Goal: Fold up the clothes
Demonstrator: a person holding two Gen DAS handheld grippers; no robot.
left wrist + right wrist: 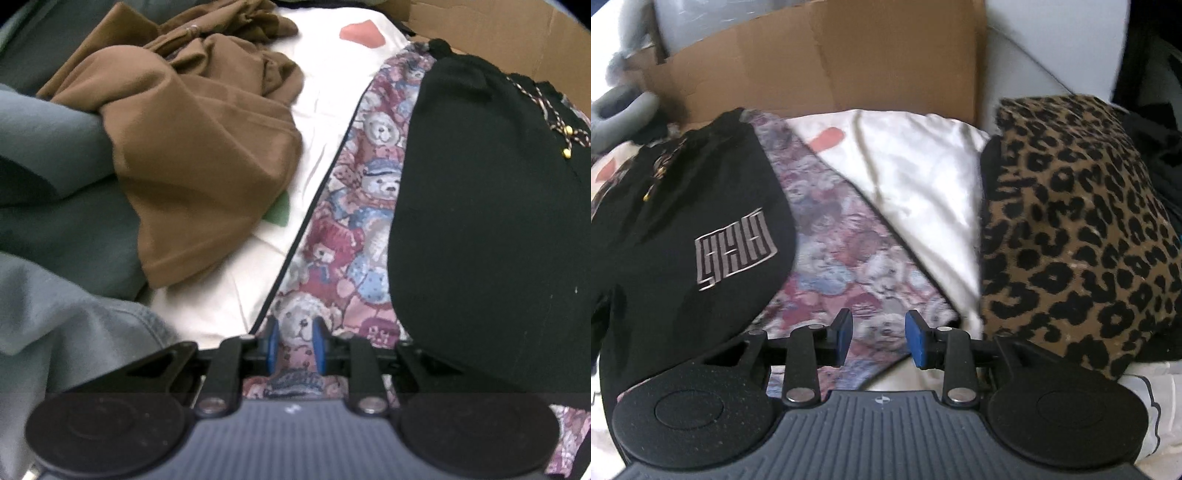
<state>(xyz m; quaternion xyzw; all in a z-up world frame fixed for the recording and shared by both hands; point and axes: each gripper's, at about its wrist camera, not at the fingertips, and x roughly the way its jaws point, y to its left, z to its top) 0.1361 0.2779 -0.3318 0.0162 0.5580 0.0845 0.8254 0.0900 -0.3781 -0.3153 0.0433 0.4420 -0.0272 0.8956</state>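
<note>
- Left wrist view: the left tool (295, 345) stands narrowly parted over the teddy-bear print cloth (364, 206) — whether its pads pinch it I cannot tell; a black garment (487, 229) overlaps the cloth, a brown garment (192, 155) beside.
- Right wrist view: the right tool (880, 336) is open above the same print — a leopard-print garment (1078, 236) alongside.

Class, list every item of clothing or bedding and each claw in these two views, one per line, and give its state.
Black garment: spread on the teddy-bear fabric.
Teddy-bear fabric: laid flat.
Brown garment: crumpled, unfolded.
Leopard-print garment: heaped.
White sheet: spread, wrinkled.
Cardboard box: open.
Left claw: narrow gap, grip unclear.
Right claw: open, nothing pinched.
</note>
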